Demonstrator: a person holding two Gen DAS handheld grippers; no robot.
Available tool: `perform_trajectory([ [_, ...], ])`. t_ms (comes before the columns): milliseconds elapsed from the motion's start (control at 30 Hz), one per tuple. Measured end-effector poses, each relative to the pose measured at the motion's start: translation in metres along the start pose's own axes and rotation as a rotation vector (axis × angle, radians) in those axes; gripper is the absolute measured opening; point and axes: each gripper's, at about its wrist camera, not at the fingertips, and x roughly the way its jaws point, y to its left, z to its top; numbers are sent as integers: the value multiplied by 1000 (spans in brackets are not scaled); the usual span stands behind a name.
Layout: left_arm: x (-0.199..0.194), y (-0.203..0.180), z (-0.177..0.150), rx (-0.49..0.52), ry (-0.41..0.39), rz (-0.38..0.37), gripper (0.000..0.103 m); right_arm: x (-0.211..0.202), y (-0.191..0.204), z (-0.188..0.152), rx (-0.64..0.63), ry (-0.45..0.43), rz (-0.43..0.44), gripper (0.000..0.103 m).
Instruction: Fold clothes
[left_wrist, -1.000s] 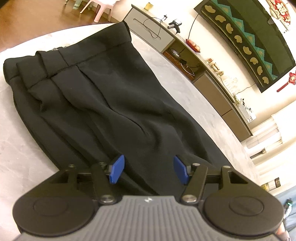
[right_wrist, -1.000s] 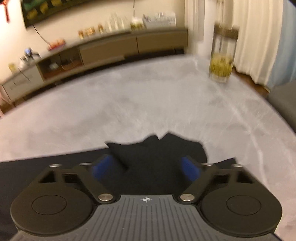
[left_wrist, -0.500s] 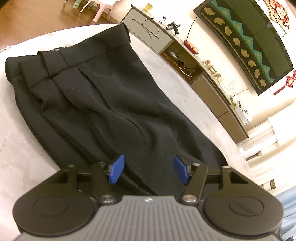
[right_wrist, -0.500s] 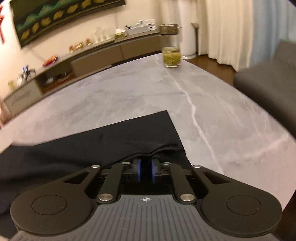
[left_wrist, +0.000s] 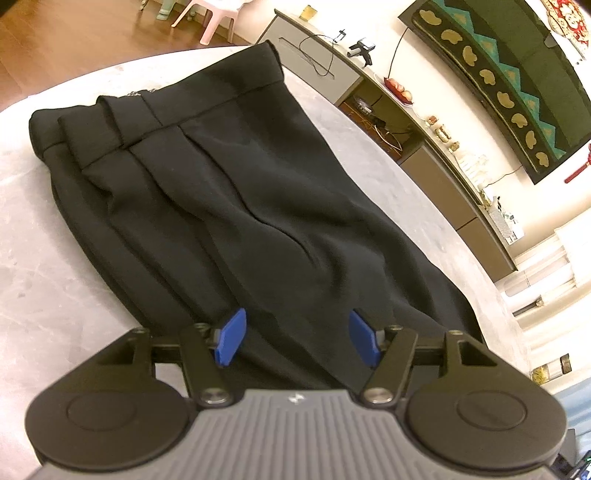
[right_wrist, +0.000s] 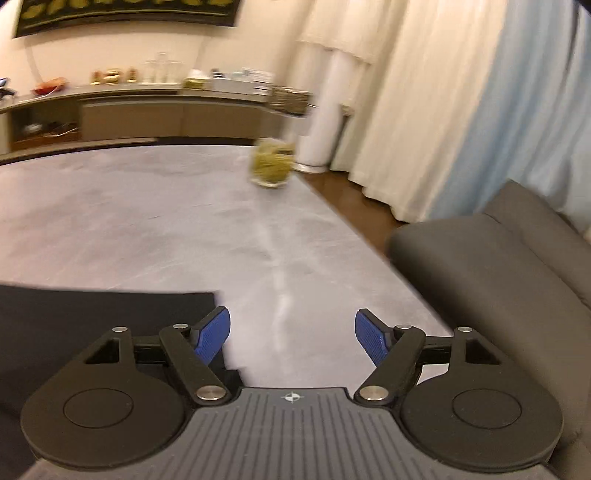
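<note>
Black trousers (left_wrist: 229, 192) lie folded lengthwise on the grey marble table (left_wrist: 33, 258), waistband at the far end. My left gripper (left_wrist: 297, 341) hovers open over the near part of the cloth, with nothing pinched between its blue pads. In the right wrist view only the trousers' hem end (right_wrist: 103, 317) shows, flat at the lower left. My right gripper (right_wrist: 293, 341) is to the right of that hem over bare table; its jaws are opening and nothing is between them.
A glass jar with yellow-green contents (right_wrist: 273, 164) stands near the table's far right edge. A dark grey sofa (right_wrist: 498, 280) sits just past the right edge. A long sideboard (right_wrist: 147, 114) runs along the far wall.
The right gripper, shut at the hem half a second ago, has let go, opened wide and swung right off the cloth. The hem now lies flat. The left gripper has stayed put.
</note>
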Motion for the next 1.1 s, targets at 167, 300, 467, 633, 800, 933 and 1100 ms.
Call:
perform_trajectory([
  [167, 3, -3, 0, 12, 11, -15, 64, -43, -12, -22, 197, 83, 381, 76],
  [300, 9, -13, -3, 39, 24, -17, 64, -28, 38, -27, -206, 75, 346, 84],
  [467, 8, -9, -3, 34, 12, 11, 64, 26, 61, -4, -430, 20, 174, 65],
  [633, 3, 2, 0, 5, 2, 19, 64, 12, -21, 21, 121, -56, 124, 62],
  [800, 2, -5, 2, 8, 6, -23, 64, -28, -67, -31, 421, 148, 406, 70],
  [933, 0, -13, 2, 23, 7, -56, 64, -42, -69, -59, 499, 246, 467, 70],
  [1100, -5, -8, 0, 16, -1, -51, 65, -34, -61, -68, 602, 242, 408, 68],
])
